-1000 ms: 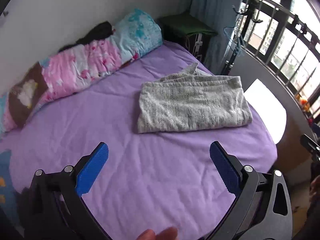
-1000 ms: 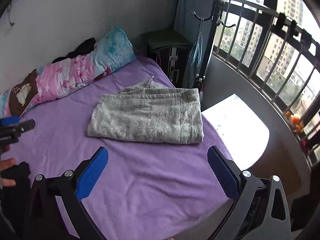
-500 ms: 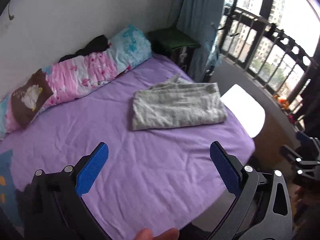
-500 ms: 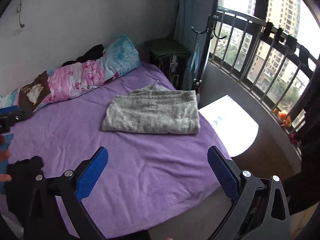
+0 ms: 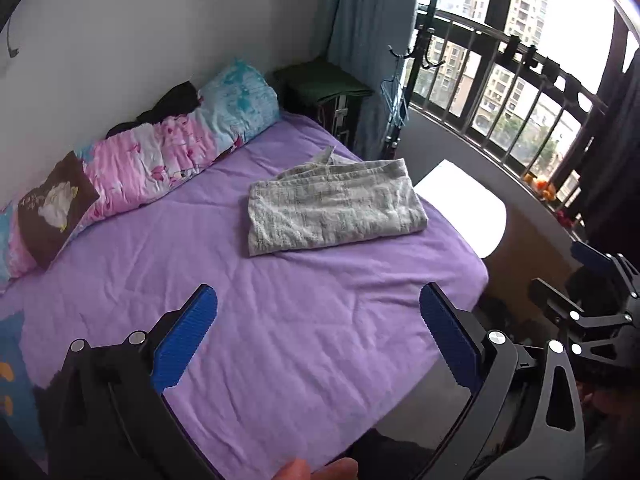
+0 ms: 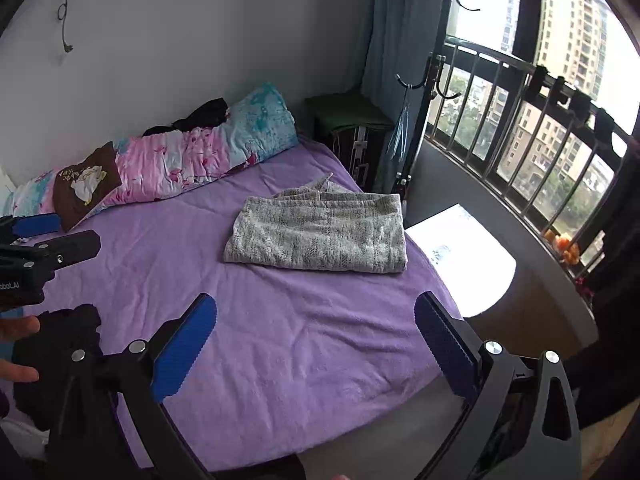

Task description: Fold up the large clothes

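I have the left claw (image 5: 318, 332) spread wide with nothing between its blue pads, hanging over the near edge of the bed (image 5: 280, 340). The right claw (image 6: 316, 336) is just as wide and empty. The grey garment (image 6: 320, 236) lies folded into a flat rectangle on the purple sheet, far right on the bed, well apart from both claws.

Home bedroom, purple-sheeted bed (image 5: 280, 320), patterned quilt roll (image 6: 180, 160) along wall, curtain (image 6: 396, 40), railed high-rise window (image 6: 540, 120)
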Motion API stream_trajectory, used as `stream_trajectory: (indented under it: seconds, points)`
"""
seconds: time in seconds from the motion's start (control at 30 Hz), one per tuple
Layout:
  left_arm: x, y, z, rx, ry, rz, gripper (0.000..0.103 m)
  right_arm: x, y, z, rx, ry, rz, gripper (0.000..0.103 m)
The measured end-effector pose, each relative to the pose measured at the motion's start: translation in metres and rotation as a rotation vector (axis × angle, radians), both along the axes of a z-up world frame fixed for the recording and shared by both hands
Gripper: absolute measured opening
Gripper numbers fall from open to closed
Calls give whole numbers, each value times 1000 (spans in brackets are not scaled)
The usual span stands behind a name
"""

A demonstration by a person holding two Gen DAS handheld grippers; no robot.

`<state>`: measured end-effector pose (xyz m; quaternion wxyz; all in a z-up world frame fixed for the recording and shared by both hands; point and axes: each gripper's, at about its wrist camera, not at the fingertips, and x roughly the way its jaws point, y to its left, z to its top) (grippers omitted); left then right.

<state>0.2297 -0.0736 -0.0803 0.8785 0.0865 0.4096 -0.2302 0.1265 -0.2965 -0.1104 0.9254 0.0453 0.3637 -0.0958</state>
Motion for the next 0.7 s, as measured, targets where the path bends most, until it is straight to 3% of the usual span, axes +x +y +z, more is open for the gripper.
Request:
stream_trajectory:
  seconds: [0.7]
  points:
    - [-10,1,-3,-8,19,-18,97,-4,-3,13,-5,-6,-41,97]
